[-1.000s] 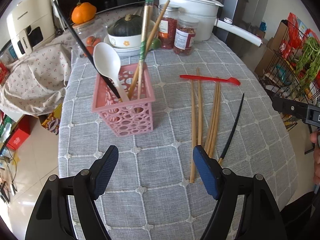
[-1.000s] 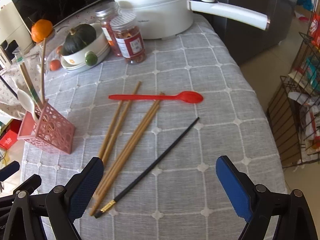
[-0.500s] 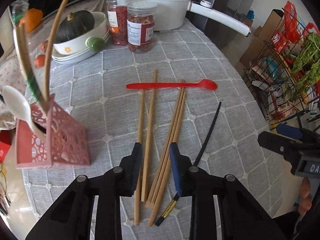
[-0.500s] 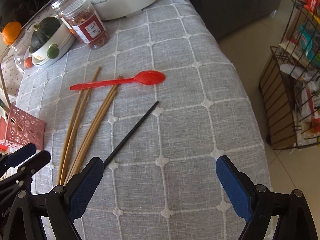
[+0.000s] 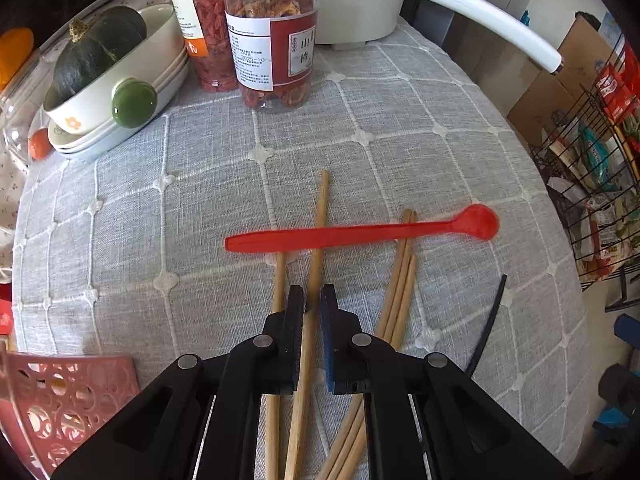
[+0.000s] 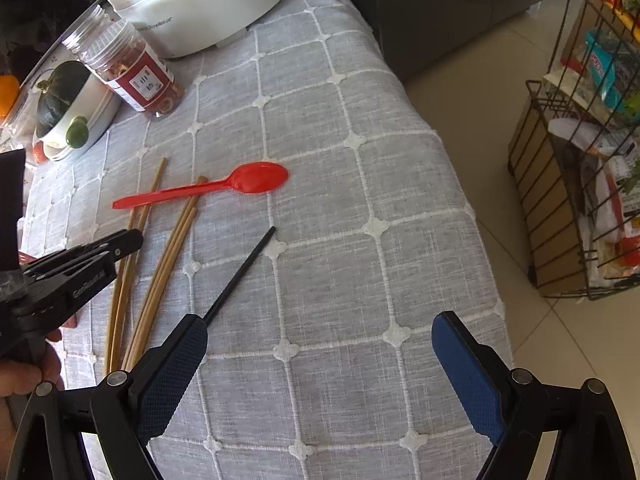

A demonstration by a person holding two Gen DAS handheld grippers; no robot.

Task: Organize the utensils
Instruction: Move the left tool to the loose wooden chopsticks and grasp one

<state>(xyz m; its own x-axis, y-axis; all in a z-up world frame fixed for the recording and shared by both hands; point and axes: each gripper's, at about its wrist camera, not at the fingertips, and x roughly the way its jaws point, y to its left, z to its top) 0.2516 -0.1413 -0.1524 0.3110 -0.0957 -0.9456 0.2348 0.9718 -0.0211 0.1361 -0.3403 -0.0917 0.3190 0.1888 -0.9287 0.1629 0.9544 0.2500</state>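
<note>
On the desk (image 5: pixel 120 220) lie five wooden chopsticks: two (image 5: pixel 318 240) side by side on the left and three (image 5: pixel 402 276) bunched together on the right. One black chopstick (image 6: pixel 240 272) lies apart from them. There is one red spoon (image 5: pixel 360 232), laid across the wooden ones. Two clear jars (image 5: pixel 272 32) stand at the back (both with red contents), beside one white pot (image 5: pixel 360 0). One pink basket (image 5: pixel 68 396) shows at the edge, one dark green squash (image 5: pixel 96 48) sits in one bowl (image 5: pixel 132 76)
</note>
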